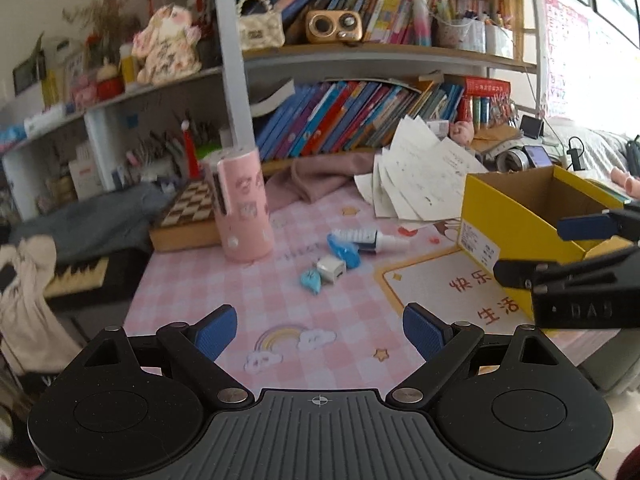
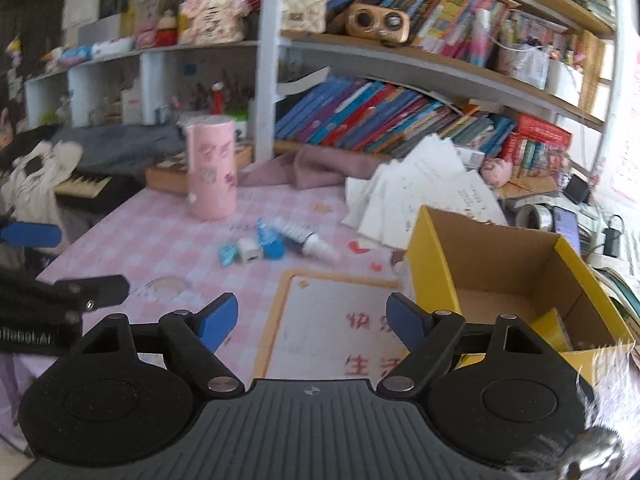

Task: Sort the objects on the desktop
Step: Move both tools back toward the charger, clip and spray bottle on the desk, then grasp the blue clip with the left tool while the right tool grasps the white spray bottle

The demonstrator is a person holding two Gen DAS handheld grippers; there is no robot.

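Note:
Several small items lie mid-desk on the pink checked mat point(image 1: 192, 292): a white tube with a dark band point(image 1: 366, 237) point(image 2: 304, 237), a blue packet point(image 1: 344, 252) point(image 2: 272, 245), a white cube charger point(image 1: 331, 270) point(image 2: 248, 251) and a small light-blue piece point(image 1: 311, 281) point(image 2: 227, 255). An open yellow cardboard box point(image 1: 516, 216) point(image 2: 436, 264) stands at the right, with only bare cardboard showing inside. My left gripper point(image 1: 318, 332) hovers open near the desk's front edge, nothing between its fingers. My right gripper point(image 2: 310, 318) is open too, beside the box, holding nothing.
A tall pink cylinder point(image 1: 244, 208) point(image 2: 212, 168) stands behind the small items, next to a chessboard box point(image 1: 186, 216). Loose papers point(image 1: 416, 176) point(image 2: 424, 196) and a pink cloth point(image 1: 320, 176) lie at the back. Bookshelves point(image 1: 360, 120) rise behind; a keyboard point(image 1: 76, 276) sits left.

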